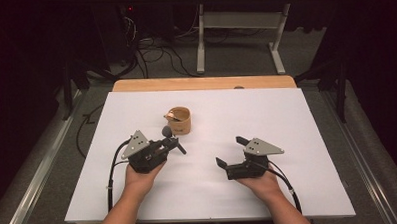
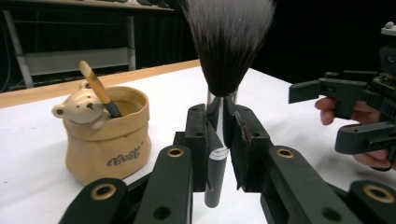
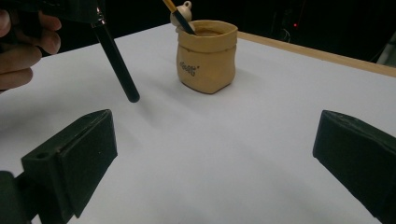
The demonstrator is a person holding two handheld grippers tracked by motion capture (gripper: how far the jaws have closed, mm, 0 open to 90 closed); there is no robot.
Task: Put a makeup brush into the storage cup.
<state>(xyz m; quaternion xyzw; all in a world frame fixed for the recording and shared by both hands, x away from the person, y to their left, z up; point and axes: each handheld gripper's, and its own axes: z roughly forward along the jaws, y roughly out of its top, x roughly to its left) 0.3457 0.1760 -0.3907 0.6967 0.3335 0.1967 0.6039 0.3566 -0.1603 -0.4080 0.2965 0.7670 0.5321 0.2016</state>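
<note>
A tan bag-shaped cup (image 1: pixel 180 121) with a small bear on its rim stands on the white table top (image 1: pixel 287 119), with a thin brush (image 2: pixel 95 86) leaning in it. My left gripper (image 1: pixel 174 142) is just in front of the cup, shut on a makeup brush (image 1: pixel 165 130). In the left gripper view its jaws clamp the chrome ferrule (image 2: pixel 219 116), dark bristles up and black handle (image 3: pixel 114 60) hanging down. My right gripper (image 1: pixel 231 151) is to the right, jaws spread wide with nothing between them (image 3: pixel 215 158). The cup (image 3: pixel 205 56) lies ahead of it.
The white sheet covers a wooden table whose far edge (image 1: pixel 200 83) shows behind the cup. Beyond it are a desk frame (image 1: pixel 239 35) and cables (image 1: pixel 154 56) on the floor. The person's right hand and gripper (image 2: pixel 355 116) appear at the right of the left gripper view.
</note>
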